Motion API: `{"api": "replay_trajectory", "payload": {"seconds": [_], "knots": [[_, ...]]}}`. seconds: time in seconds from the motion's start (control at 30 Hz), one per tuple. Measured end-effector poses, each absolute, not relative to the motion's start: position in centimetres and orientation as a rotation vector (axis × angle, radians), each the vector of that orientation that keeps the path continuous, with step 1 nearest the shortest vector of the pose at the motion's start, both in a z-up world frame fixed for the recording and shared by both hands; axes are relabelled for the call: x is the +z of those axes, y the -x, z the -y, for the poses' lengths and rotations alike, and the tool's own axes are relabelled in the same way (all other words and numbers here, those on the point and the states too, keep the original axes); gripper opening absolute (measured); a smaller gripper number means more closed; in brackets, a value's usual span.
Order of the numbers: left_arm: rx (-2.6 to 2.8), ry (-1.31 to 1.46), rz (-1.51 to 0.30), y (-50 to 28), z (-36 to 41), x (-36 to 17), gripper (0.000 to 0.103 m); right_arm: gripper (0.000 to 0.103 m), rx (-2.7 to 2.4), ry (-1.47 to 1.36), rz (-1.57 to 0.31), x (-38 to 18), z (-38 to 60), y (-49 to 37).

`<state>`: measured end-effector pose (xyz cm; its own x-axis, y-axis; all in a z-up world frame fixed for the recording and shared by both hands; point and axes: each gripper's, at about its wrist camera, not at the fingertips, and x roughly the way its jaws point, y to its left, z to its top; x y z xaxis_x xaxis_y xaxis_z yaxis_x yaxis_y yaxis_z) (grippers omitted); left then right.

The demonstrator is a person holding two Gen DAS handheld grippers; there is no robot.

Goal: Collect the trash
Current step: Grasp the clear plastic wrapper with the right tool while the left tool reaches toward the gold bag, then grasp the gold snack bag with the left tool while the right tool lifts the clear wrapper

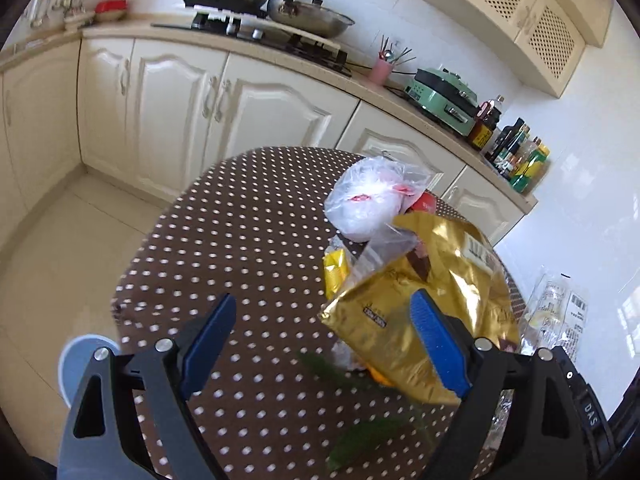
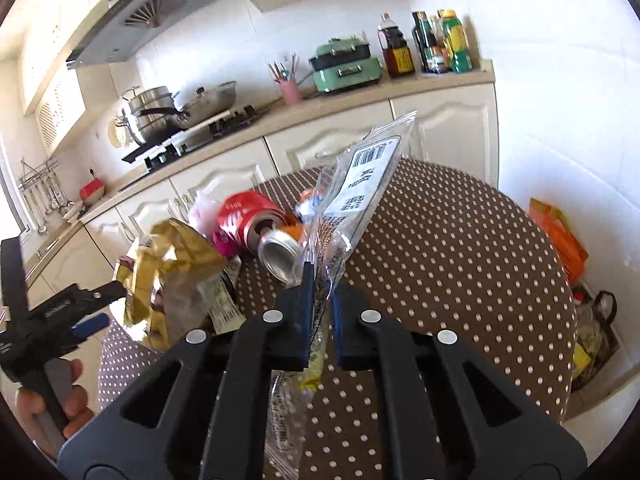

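A heap of trash lies on the round brown polka-dot table [image 1: 240, 232]: a gold foil bag [image 1: 424, 308], a white plastic bag [image 1: 368, 196], a red can [image 2: 244, 216] and a silver can [image 2: 280, 256]. My left gripper [image 1: 324, 320] is open, its right finger touching the gold bag's near edge; the gold bag [image 2: 168, 276] also shows in the right wrist view. My right gripper [image 2: 320, 284] is shut on a clear plastic wrapper [image 2: 360, 188] with a white label, which stands up above the table.
Green leaves [image 1: 360, 436] lie on the table near my left gripper. Cream cabinets and a counter [image 1: 248, 48] with stove, pans and bottles run behind. An orange box [image 2: 560, 236] and bags sit on the floor to the right. A blue stool [image 1: 80, 356] stands at left.
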<state>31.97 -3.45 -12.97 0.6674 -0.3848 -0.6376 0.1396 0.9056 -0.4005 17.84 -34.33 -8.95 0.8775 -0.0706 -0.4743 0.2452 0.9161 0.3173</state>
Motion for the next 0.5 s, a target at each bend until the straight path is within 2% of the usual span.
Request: {"api": "replay_trajectory", "payload": {"seconds": [0.23, 0.33, 0.5], "knots": [[-0.389, 0.381, -0.835, -33.2, 4.4, -13.9, 0.086, 0.008, -0.146, -0.379, -0.466, -8.7, 33.5, -19.7], [-0.44, 0.382, -0.839, -32.9, 5.3, -13.7, 0.073, 0.008, -0.145, -0.363, -0.464, -8.6, 33.0, -19.6], [-0.513, 0.402, -0.85, -31.2, 6.1, -13.4, 0.072, 0.008, -0.119, -0.34, -0.465, -8.6, 31.9, -19.5]]}}
